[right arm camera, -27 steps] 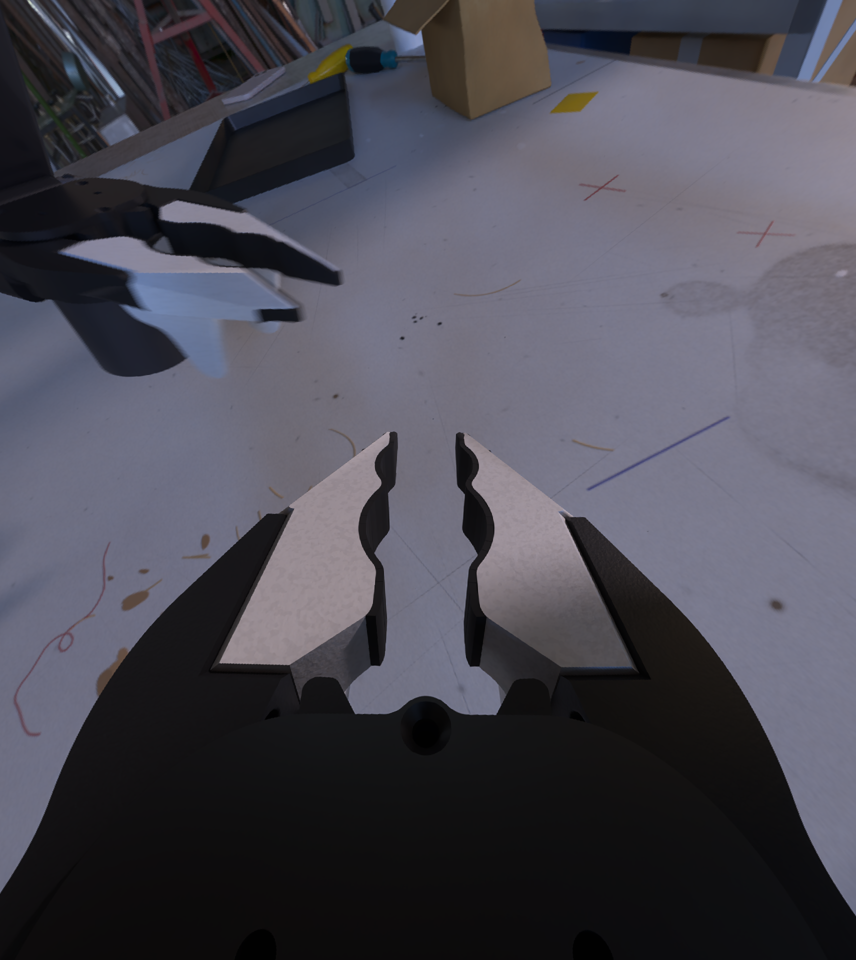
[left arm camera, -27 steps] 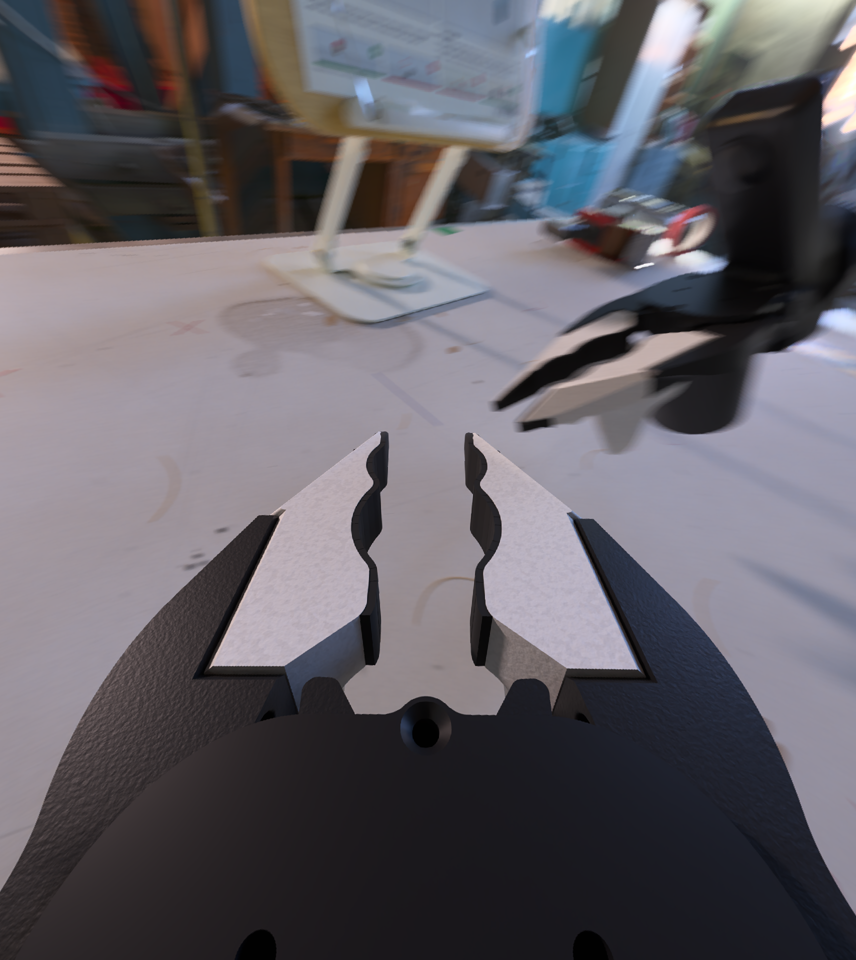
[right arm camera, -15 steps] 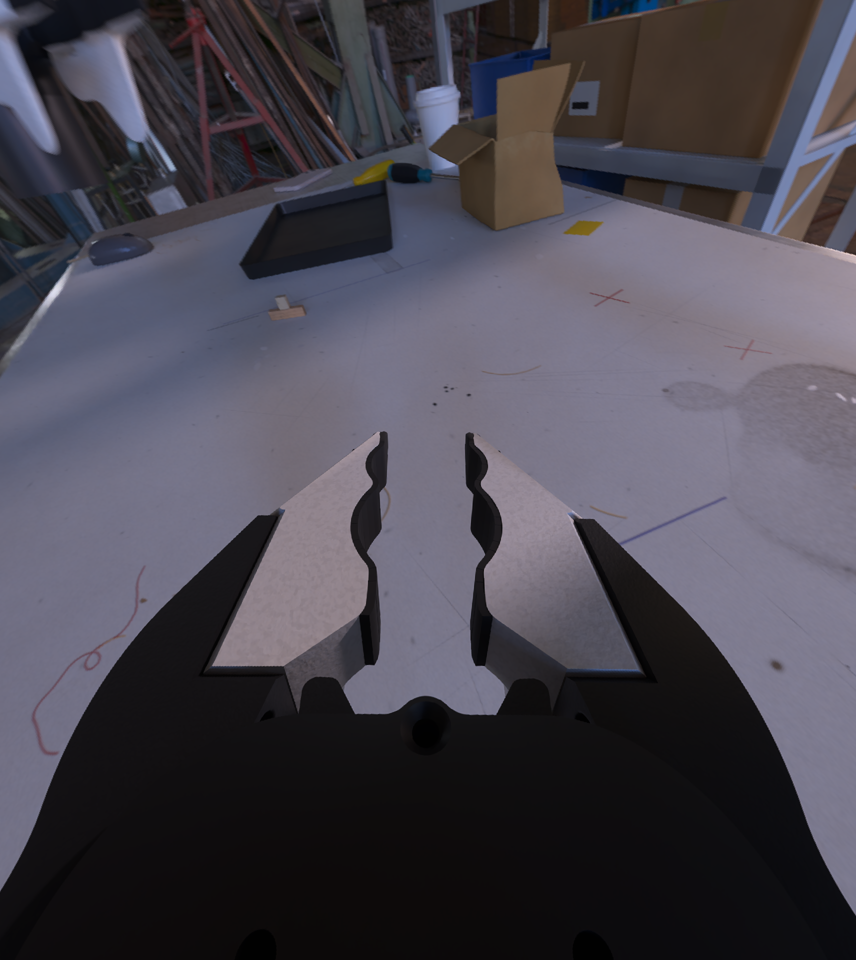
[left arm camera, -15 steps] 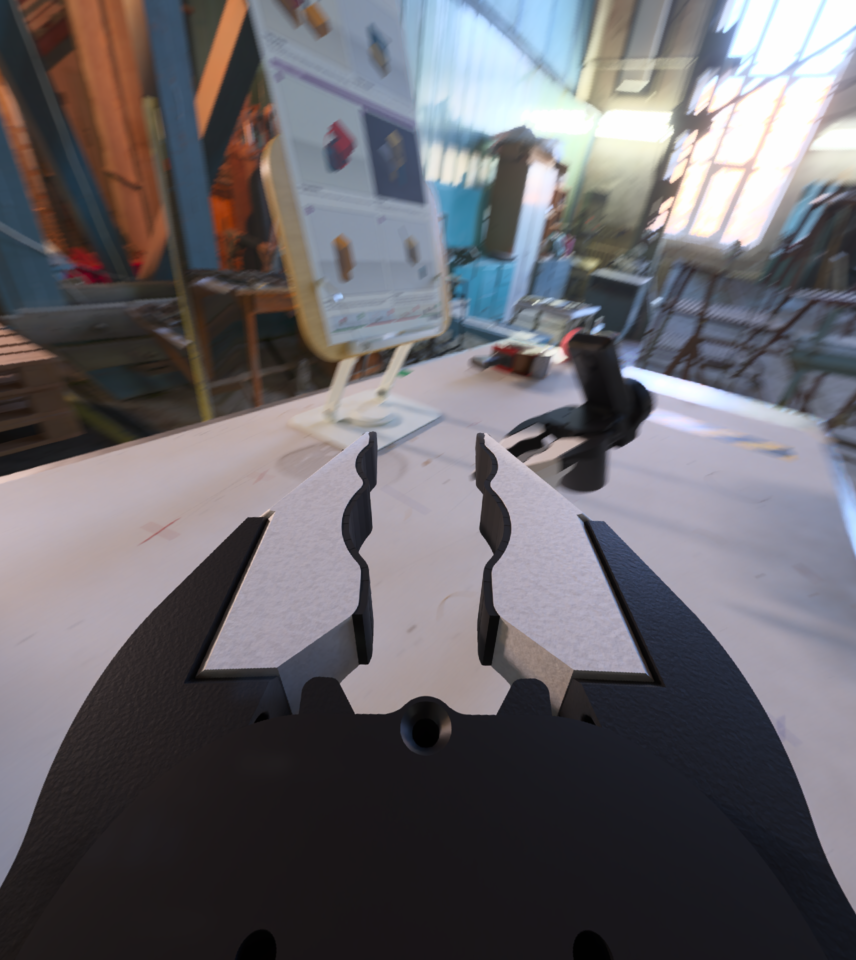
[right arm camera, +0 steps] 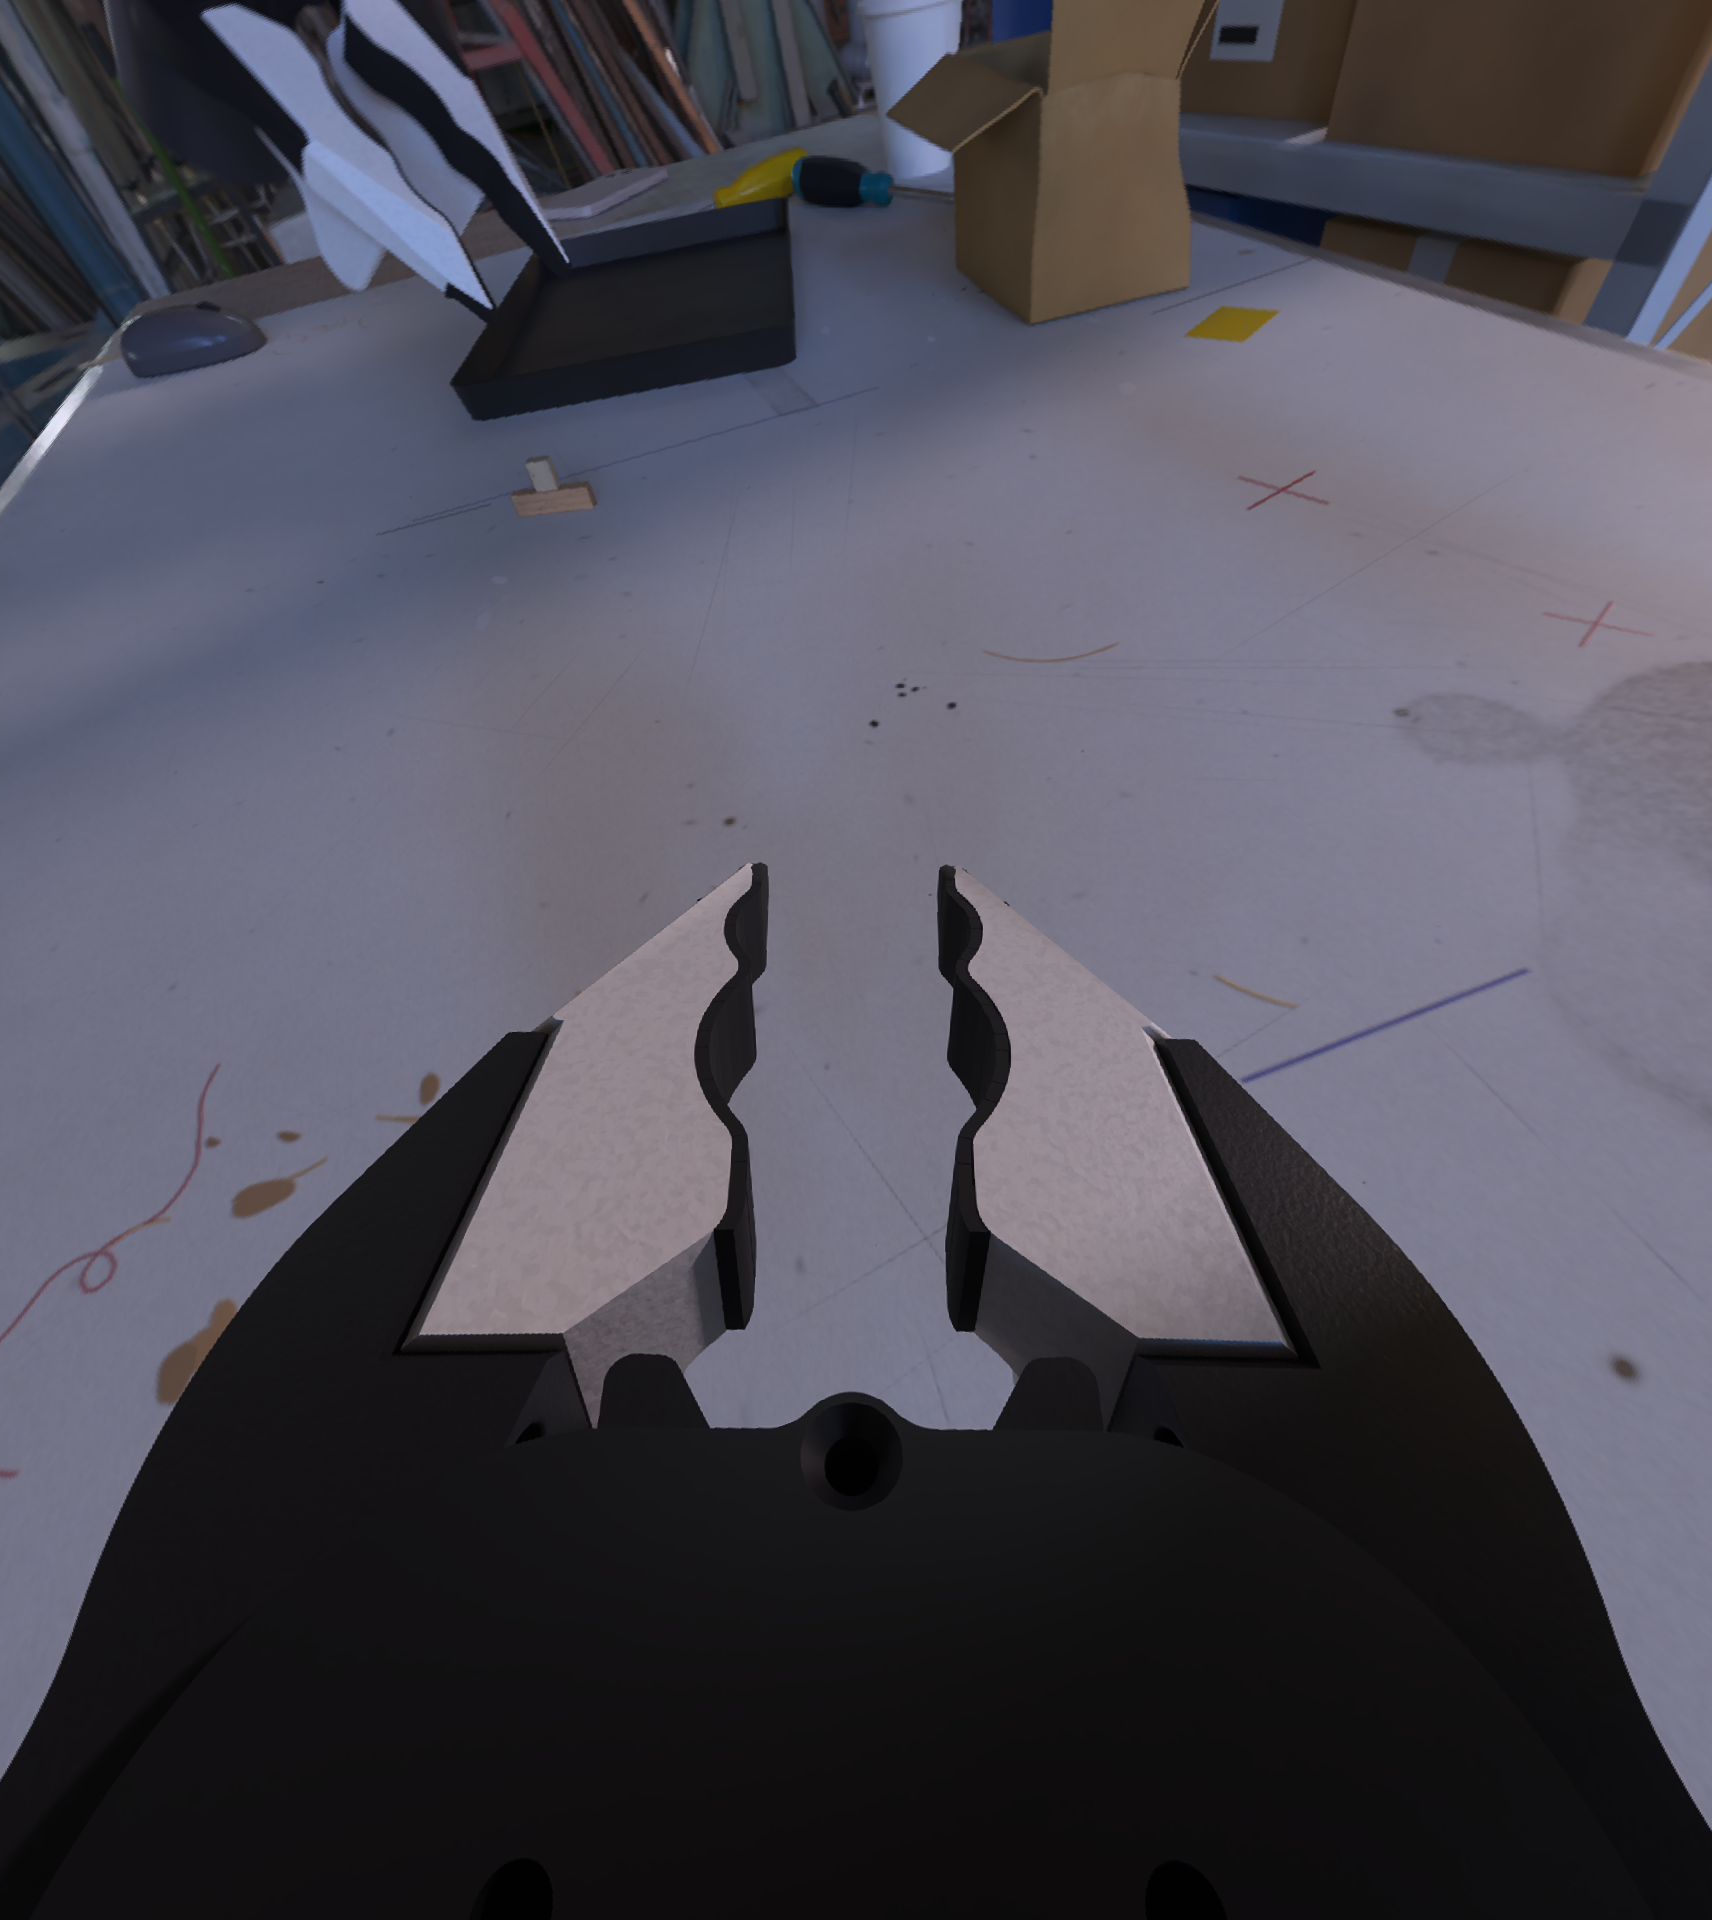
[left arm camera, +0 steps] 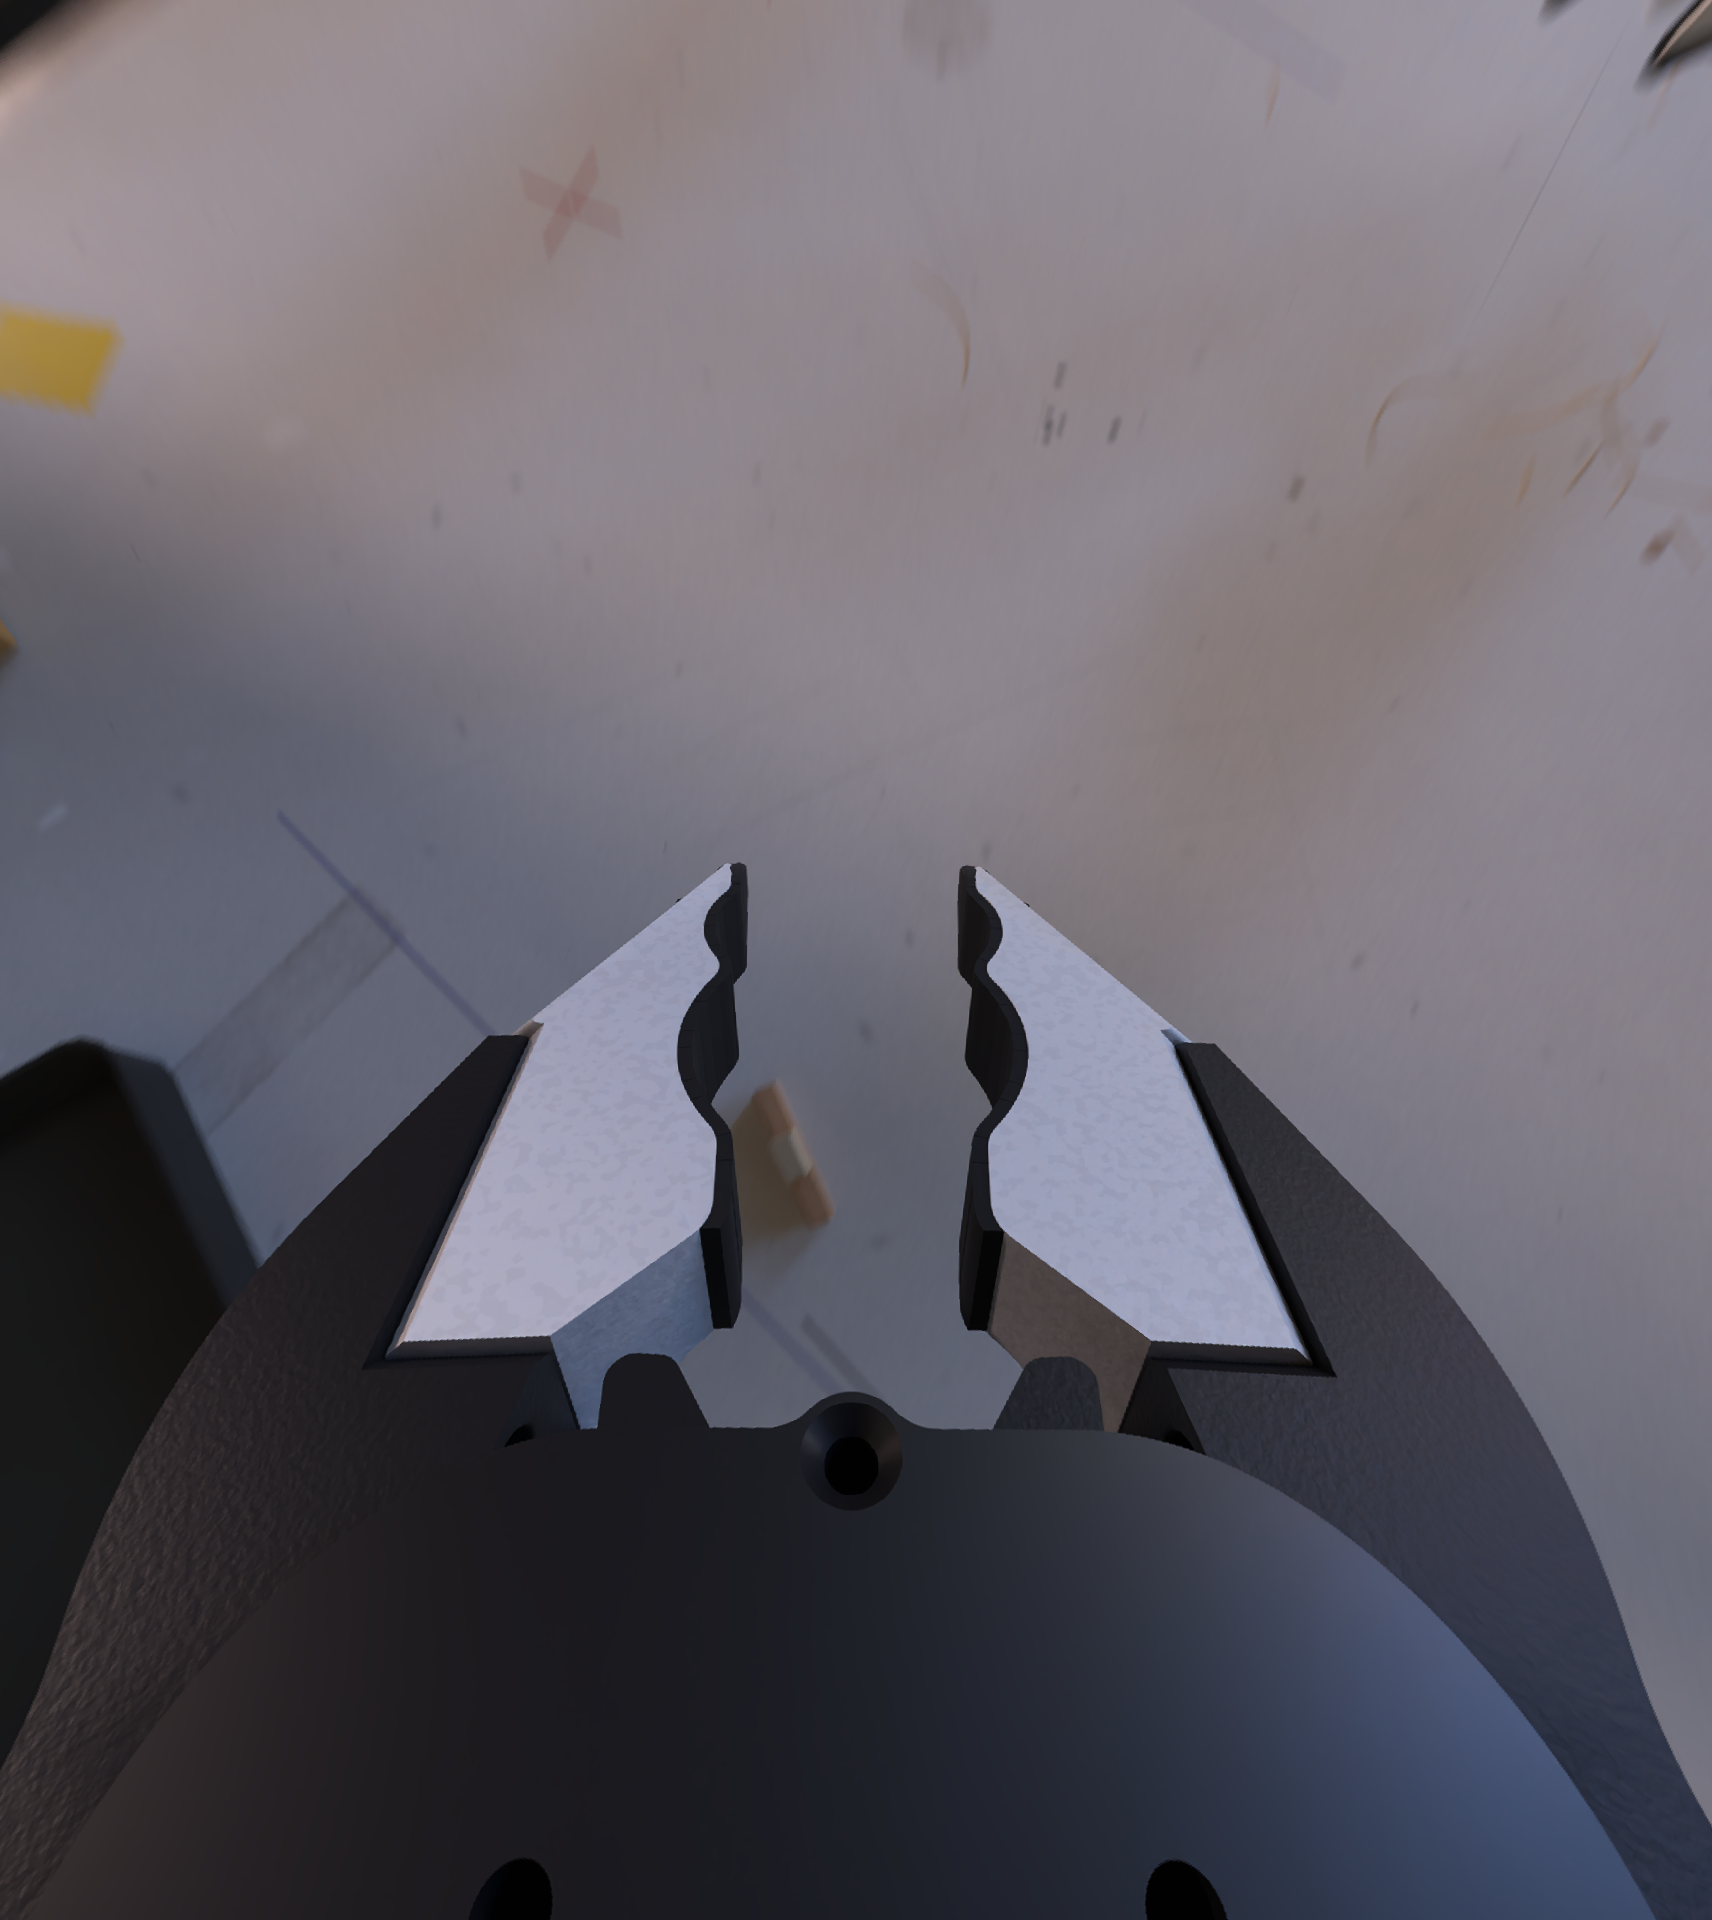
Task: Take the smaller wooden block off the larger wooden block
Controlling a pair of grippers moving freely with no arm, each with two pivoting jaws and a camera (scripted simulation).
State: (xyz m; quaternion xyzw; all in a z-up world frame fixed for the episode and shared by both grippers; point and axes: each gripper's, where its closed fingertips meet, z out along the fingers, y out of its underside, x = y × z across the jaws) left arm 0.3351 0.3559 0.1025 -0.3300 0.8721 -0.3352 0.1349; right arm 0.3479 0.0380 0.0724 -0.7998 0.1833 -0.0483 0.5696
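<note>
Approach is the step in hand. Left claw [left arm camera: 853, 883] hangs spread and empty above the smaller wooden block [right arm camera: 540, 474], which sits upright on the larger wooden block [right arm camera: 554, 501] near a black tray [right arm camera: 623, 322]. Next it should descend and pinch. Right claw [right arm camera: 853, 883], also spread, idles well apart over the surface [right arm camera: 1039, 540].

Larger wooden block [right arm camera: 553, 502], pale tan, flat on the grey table [right arm camera: 831, 623], well in front of the black tray [right arm camera: 623, 353], smaller wooden block [right arm camera: 540, 474], lighter, upright on its top near the left end, touching it, blurred in the left wrist view.
</note>
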